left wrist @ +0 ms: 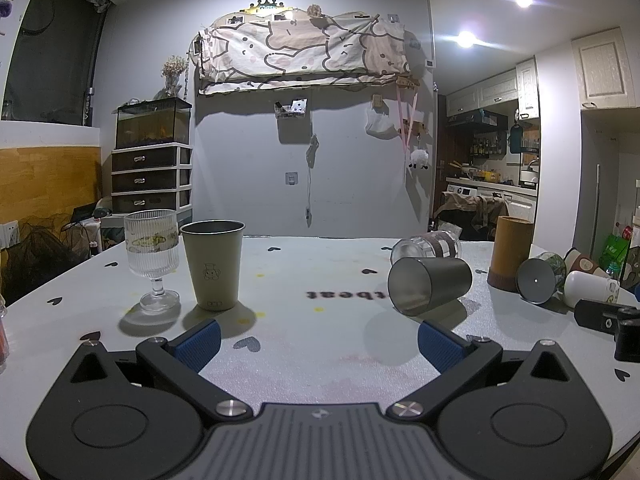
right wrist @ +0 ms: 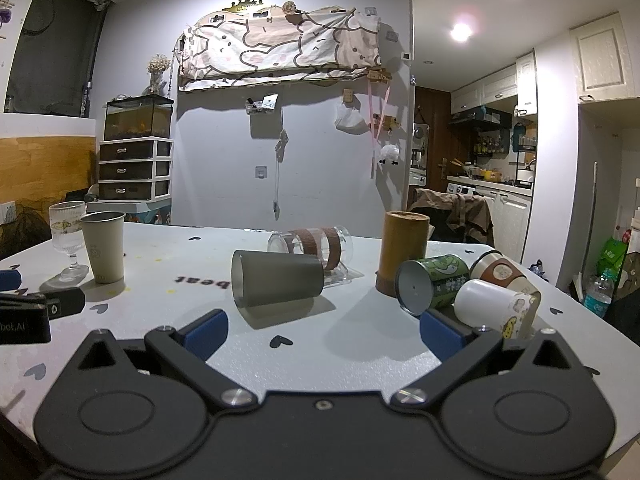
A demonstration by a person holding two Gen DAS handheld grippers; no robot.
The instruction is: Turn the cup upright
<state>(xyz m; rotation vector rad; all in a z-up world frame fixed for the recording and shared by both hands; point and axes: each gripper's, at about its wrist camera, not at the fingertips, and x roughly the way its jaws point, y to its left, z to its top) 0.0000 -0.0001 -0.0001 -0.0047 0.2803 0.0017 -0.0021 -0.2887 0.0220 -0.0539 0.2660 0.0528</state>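
A dark grey metal cup (left wrist: 430, 285) lies on its side on the white table (left wrist: 312, 332), mouth toward me; it also shows in the right wrist view (right wrist: 277, 278). Behind it lies a clear glass cup with brown bands (left wrist: 430, 245) (right wrist: 314, 245). A green patterned cup (right wrist: 432, 282), a white cup (right wrist: 496, 309) and a brown-sleeved cup (right wrist: 500, 272) lie on their sides at the right. A beige metal cup (left wrist: 214, 264) and a ribbed stemmed glass (left wrist: 153, 258) stand upright at the left. My left gripper (left wrist: 318, 346) is open and empty, near the grey cup. My right gripper (right wrist: 324, 336) is open and empty, its right finger beside the white cup.
A tall brown cylinder (right wrist: 402, 252) stands upright behind the lying cups. The other gripper's black body shows at the right edge of the left wrist view (left wrist: 608, 320) and at the left edge of the right wrist view (right wrist: 36, 312). A grey wall is beyond the far table edge.
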